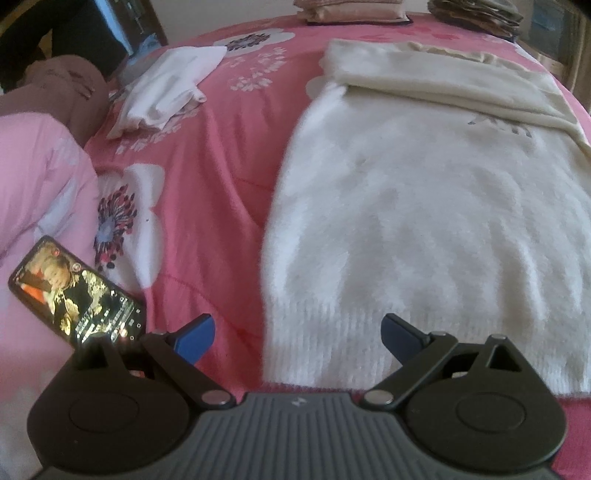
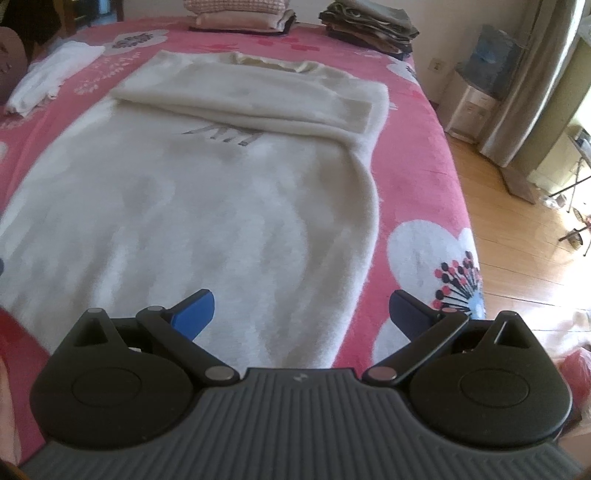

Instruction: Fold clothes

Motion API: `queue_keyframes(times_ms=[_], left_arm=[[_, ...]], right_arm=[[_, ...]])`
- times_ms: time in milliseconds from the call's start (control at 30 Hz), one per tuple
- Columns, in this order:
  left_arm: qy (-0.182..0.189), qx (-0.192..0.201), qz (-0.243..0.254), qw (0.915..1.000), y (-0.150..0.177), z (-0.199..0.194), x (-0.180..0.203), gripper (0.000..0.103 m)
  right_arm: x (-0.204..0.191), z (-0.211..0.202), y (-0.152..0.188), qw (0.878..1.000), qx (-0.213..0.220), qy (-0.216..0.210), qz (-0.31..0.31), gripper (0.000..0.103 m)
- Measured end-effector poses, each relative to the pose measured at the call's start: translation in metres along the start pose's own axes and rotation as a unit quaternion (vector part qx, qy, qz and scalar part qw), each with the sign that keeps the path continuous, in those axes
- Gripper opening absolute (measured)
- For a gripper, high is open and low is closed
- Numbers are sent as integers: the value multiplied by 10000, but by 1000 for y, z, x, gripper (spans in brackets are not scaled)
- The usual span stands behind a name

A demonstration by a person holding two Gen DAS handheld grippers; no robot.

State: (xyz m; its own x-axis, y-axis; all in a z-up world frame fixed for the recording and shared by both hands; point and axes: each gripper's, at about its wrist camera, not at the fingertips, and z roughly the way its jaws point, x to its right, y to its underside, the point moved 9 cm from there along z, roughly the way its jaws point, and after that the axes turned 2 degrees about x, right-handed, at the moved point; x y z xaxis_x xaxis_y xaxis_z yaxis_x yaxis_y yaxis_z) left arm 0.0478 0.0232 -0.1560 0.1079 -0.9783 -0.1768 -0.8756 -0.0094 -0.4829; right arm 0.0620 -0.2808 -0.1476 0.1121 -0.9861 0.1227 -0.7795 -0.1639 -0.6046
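Note:
A fluffy cream sweater (image 1: 424, 221) (image 2: 184, 206) lies flat on the pink floral bedspread (image 1: 207, 184) (image 2: 417, 162), its ribbed hem toward me. Both sleeves are folded across the chest near the collar (image 2: 273, 64). My left gripper (image 1: 297, 334) hovers open over the hem's left corner, blue fingers wide apart, nothing between them. My right gripper (image 2: 301, 312) is open too, above the hem's right part, with the right finger over the bedspread.
A crumpled white garment (image 1: 166, 88) (image 2: 51, 74) lies at the far left. Two stacks of folded clothes (image 2: 240, 14) (image 2: 369, 26) sit at the bed's far end. A lit phone (image 1: 77, 295) rests beside a pink pillow (image 1: 40, 184). Wooden floor (image 2: 517, 240) lies right of the bed.

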Motion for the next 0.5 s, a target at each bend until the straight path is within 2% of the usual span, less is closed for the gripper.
queue_keyframes(times_ms=[200,300,500], left_arm=[[294,-34,-321,9990,-1,-1,-2,97],[147,-41,-219,9996,-1,-2,0,97],[282,-212,-139,9993,2,0,6,97]], right_arm=[[-5,-3,-1,9991,6,-402,129,102],[-8,-2,0,9971,-135,-669,347,102],[-12,0,3,9934,-413,-926,541,102]])
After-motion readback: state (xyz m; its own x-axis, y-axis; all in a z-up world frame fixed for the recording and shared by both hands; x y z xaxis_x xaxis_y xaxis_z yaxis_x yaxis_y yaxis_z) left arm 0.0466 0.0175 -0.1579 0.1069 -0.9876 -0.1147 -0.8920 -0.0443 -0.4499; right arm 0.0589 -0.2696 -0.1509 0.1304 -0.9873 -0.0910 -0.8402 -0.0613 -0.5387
